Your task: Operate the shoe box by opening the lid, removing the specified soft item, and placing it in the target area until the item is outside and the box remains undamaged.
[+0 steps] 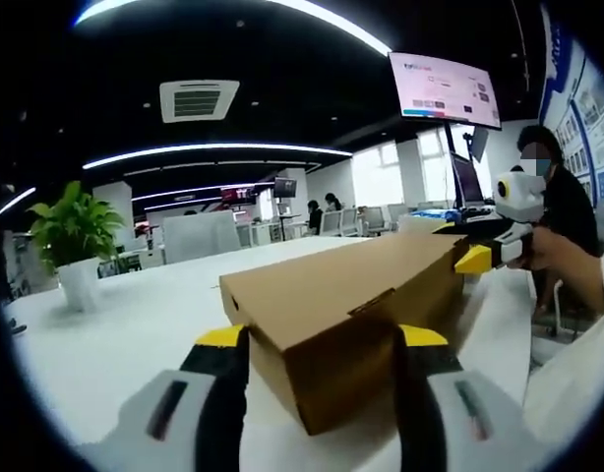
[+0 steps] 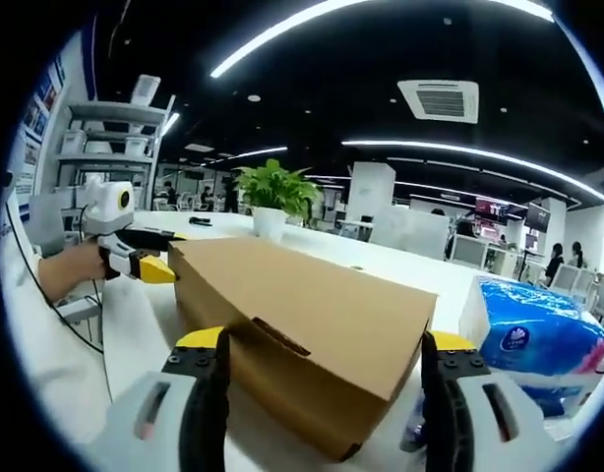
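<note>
A closed brown cardboard shoe box [image 1: 332, 295] lies on the white table [image 1: 125, 334]. My left gripper [image 1: 322, 369] is open, its jaws standing wide on either side of the box's near corner, close against its faces. Over at the box's far end, the right gripper [image 1: 476, 259] shows its yellow tip beside the cardboard. In the right gripper view the same box [image 2: 312, 310] pokes its other end between the jaws of my right gripper [image 2: 327, 379], also open and wide. The left gripper [image 2: 150, 267], held by a hand [image 2: 71, 267], sits at the far corner there.
A blue and white soft pack [image 2: 528, 344] lies on the table just right of the box. A potted plant [image 1: 74, 241] [image 2: 274, 197] stands further back. A seated person [image 1: 563, 202] and a laptop [image 1: 467, 182] are beyond the box's far end.
</note>
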Demonstrator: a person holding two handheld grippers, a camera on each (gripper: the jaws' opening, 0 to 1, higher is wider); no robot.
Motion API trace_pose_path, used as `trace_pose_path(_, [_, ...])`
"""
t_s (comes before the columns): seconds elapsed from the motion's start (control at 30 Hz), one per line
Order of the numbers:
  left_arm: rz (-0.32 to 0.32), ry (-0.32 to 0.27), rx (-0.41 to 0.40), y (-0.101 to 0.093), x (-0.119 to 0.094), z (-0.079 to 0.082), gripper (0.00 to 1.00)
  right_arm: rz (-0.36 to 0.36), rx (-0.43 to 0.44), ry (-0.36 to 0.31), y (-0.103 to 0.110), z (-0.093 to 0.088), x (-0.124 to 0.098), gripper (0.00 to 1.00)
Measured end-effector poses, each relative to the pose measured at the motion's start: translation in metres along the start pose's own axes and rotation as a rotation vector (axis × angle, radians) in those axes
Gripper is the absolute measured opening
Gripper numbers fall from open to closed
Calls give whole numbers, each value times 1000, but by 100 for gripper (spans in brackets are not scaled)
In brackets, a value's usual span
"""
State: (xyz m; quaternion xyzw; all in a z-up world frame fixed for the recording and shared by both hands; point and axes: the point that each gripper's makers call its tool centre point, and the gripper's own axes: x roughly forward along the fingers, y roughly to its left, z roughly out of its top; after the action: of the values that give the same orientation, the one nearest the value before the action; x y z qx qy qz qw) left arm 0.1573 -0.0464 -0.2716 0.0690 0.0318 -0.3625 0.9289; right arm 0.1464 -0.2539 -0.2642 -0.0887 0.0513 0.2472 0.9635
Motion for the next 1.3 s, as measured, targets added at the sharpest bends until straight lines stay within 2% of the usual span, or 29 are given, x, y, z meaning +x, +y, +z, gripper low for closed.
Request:
trace_pose_path(0.27, [-9, -7, -23, 2, 1, 2, 63, 4, -18, -1, 2, -1, -3, 81])
trace_pose_path(0.33, [3, -28, -17, 6, 2, 6, 64, -3, -24, -16, 2, 4, -6, 81])
trace_pose_path(0.5, [26, -68, 8, 13, -5, 18, 72, 22, -36, -33, 6, 12, -9, 79])
trace_pose_path(0.57, [41, -79, 5, 19, -9, 22, 72, 14, -54, -46, 6, 17, -13, 73])
trace_pose_path(0.63, [23, -83, 14, 19, -12, 26, 68, 11, -67, -56, 6, 23, -15, 74])
trace_pose_path(0.73, [-1, -48, 93, 16, -16, 29, 65, 32, -54, -75, 6, 32, -19, 73])
trace_pose_path(0.83, [-23, -66, 64, 13, -25, 45, 69, 51, -39, -108, 4, 43, -23, 70])
trace_pose_path(0.9, [-22, -82, 58, 15, -32, 55, 68, 61, -34, -129, 2, 51, -29, 60])
trace_pose_path(0.97, [9, -75, 31, 21, -43, 65, 66, 61, -24, -150, 1, 60, -35, 51])
trace_pose_path(1.0, [32, -81, -4, 25, -49, 71, 67, 61, -27, -159, 0, 63, -38, 51])
trace_pose_path(1.1, [3, -157, 6, 22, -59, 89, 71, 49, -33, -182, -2, 73, -47, 51])
trace_pose_path(1.17, [22, -150, 13, 30, -66, 94, 66, 61, -34, -203, -3, 83, -53, 52])
trace_pose_path(1.3, [73, -132, 35, 47, -74, 96, 58, 72, -35, -193, -8, 94, -55, 58])
